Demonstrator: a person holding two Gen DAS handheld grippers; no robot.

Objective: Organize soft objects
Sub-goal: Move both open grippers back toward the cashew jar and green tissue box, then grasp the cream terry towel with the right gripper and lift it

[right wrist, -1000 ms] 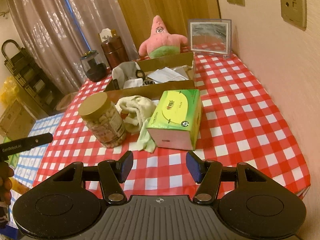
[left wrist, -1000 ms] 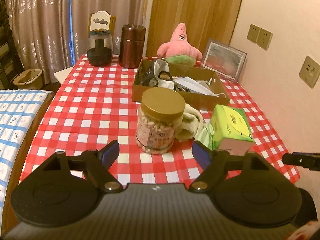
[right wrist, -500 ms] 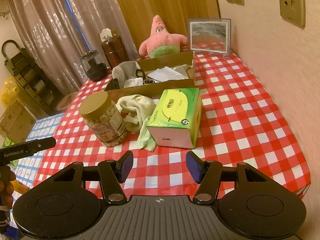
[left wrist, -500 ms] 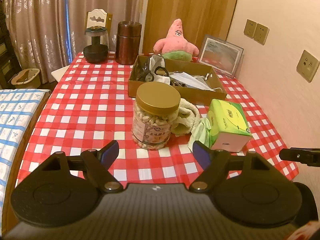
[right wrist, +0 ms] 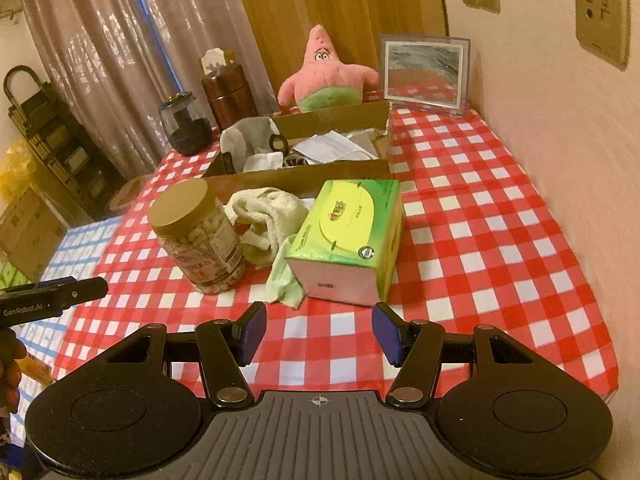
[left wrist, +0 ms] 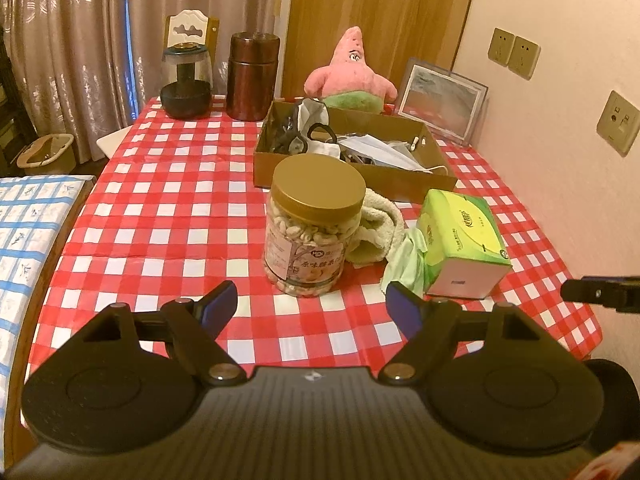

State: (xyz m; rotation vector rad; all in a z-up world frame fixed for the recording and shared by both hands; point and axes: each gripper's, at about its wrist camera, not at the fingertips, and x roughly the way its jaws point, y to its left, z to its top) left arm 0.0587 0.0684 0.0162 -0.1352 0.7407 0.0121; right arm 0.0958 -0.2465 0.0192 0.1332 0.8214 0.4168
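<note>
Fingers, left gripper [left wrist: 310, 307]: spread wide, nothing between the blue pads; they hang above the near part of the red-and-white checked tablecloth [left wrist: 168, 216].
Fingers, right gripper [right wrist: 319, 334]: parted less widely, also empty, over the same near part of the cloth.
Ahead of the left fingers: a clear plastic jar with a gold screw lid [left wrist: 312, 226], full of pale nuts, straight in front and close.
Ahead of the right fingers: a green and yellow tissue box [right wrist: 352, 236], just beyond the pads.
Soft things to sort: a cream terry towel, loosely bunched [right wrist: 266, 216], lies between jar and tissue box, touching both as far as I can see; a pale green thin cloth [right wrist: 285, 280] spills from under the towel toward the right fingers.
Further off: a shallow brown cardboard tray [left wrist: 416, 182] beyond the towel, already holding crumpled white cloth, what look like face masks, and dark oddments; a pink star-shaped plush toy with green shorts [left wrist: 351, 72] sits behind it.
Progress: I'd say barely begun; neither gripper holds anything, and towel and green cloth are loose on the table.
Left to do: probably lifting both cloths, perhaps into the tray.
Hard to see: the jar hides part of the towel from the left side; how the green cloth joins the towel is unclear; the tray's contents are a tangle.
</note>
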